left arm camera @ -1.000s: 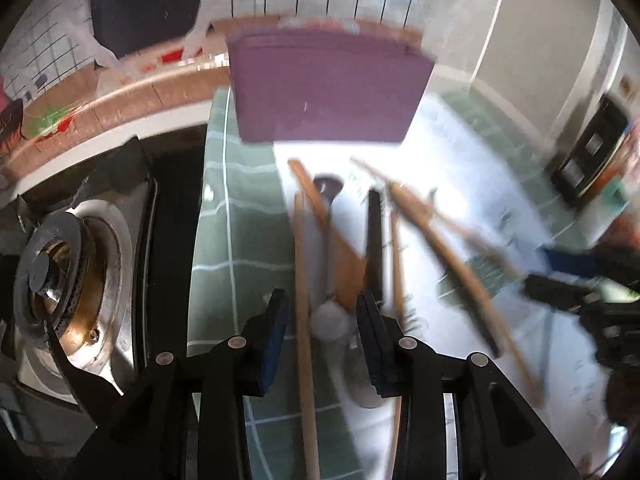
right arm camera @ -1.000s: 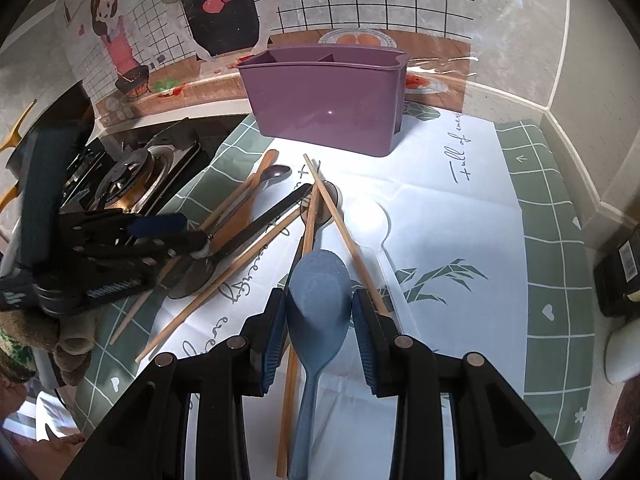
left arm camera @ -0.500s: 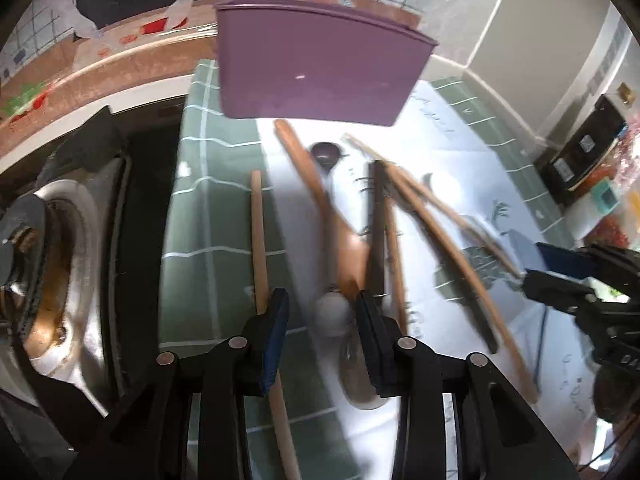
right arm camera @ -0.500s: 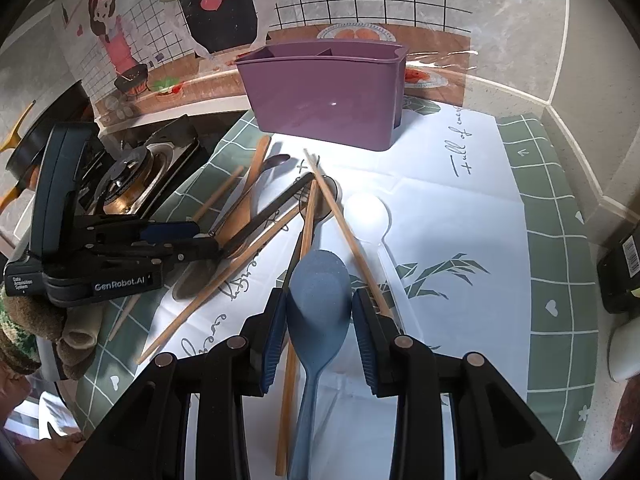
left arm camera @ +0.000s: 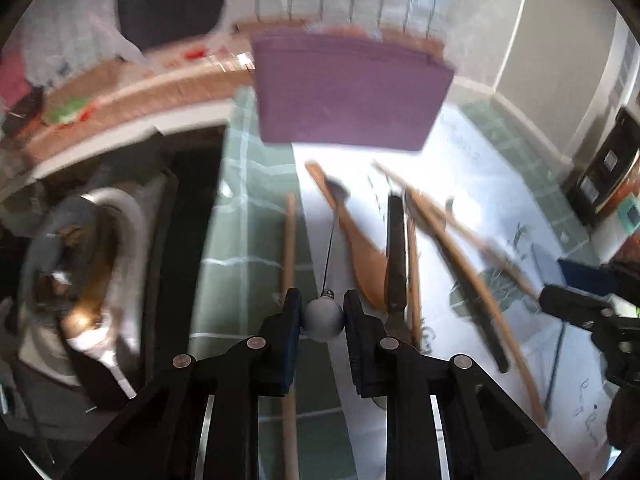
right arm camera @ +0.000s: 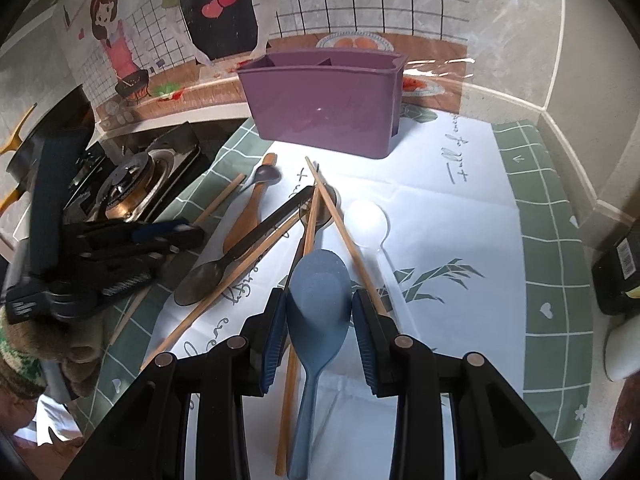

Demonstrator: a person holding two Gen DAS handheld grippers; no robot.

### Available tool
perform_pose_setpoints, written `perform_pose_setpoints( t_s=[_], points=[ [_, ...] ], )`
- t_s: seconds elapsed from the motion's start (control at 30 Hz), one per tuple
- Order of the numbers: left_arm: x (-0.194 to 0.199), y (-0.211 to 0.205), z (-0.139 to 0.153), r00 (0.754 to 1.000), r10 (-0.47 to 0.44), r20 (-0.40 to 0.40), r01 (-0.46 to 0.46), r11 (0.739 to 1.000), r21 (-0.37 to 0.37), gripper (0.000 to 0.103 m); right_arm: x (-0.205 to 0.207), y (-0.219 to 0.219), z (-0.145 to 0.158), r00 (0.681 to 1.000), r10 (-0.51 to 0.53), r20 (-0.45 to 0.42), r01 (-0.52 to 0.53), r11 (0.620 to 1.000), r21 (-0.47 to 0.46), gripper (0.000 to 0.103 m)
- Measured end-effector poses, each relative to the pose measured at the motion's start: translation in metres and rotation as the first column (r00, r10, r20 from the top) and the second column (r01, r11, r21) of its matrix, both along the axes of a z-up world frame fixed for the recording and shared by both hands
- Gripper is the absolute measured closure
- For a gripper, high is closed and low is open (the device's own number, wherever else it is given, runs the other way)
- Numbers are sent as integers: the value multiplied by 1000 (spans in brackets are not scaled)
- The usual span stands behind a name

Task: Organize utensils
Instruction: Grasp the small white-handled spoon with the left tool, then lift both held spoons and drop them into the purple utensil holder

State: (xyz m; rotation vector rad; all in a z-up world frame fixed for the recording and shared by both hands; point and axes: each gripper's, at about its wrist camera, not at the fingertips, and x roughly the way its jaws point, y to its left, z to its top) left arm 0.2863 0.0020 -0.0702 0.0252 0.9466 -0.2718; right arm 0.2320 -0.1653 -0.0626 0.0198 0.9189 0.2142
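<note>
My left gripper [left arm camera: 322,316] is shut on the round grey knob end of a thin metal spoon [left arm camera: 323,318], whose small bowl [left arm camera: 338,188] points toward the purple utensil holder [left arm camera: 348,96]. The view is blurred. My right gripper [right arm camera: 319,312] brackets the bowl of a blue rice spoon [right arm camera: 318,300] lying on the mat; its jaws stand apart at the bowl's sides. The left gripper also shows in the right wrist view [right arm camera: 120,248]. The purple holder [right arm camera: 324,106] stands at the back of the mat, with compartments.
On the mat lie a wooden spoon [right arm camera: 250,212], a black-handled ladle [right arm camera: 248,248], several wooden chopsticks [right arm camera: 340,228] and a white spoon [right arm camera: 366,220]. A gas stove [right arm camera: 132,184] is to the left. A dark box [right arm camera: 618,268] sits at the right edge.
My left gripper has closed on the metal spoon's knob end and lifted it, the view tilting up. My right gripper has stayed around the blue rice spoon.
</note>
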Motion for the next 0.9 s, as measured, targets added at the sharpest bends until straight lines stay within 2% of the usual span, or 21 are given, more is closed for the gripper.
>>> perform_pose_setpoints(
  t_s=[0.23,0.43,0.57,0.67,0.77,0.83,0.9],
  points=[
    [-26,12,59,987,26,162,-16,998,-62,81,-5,0,15,999,-19,40,19,1000,6,72],
    [-32,17,84,978,45,204,-25,995,-97,81,-9,0,26,997,-35,75,35,999,0,72],
    [-38,18,110,975,22,222,1,995,-104,81,-12,2,48,993,-21,117,23,1000,-16,72],
    [-36,17,143,966,5,259,22,995,-101,81,-11,5,80,985,-3,174,8,999,-31,72],
    [-30,17,177,952,-9,305,41,994,-98,81,-9,6,128,966,25,258,-8,998,-68,73],
    [-21,19,204,944,-22,331,63,992,-113,81,-2,10,167,945,47,325,-13,994,-108,73],
    [-11,20,235,925,-26,380,76,990,-117,81,6,12,210,916,66,397,-12,991,-137,73]
  ],
)
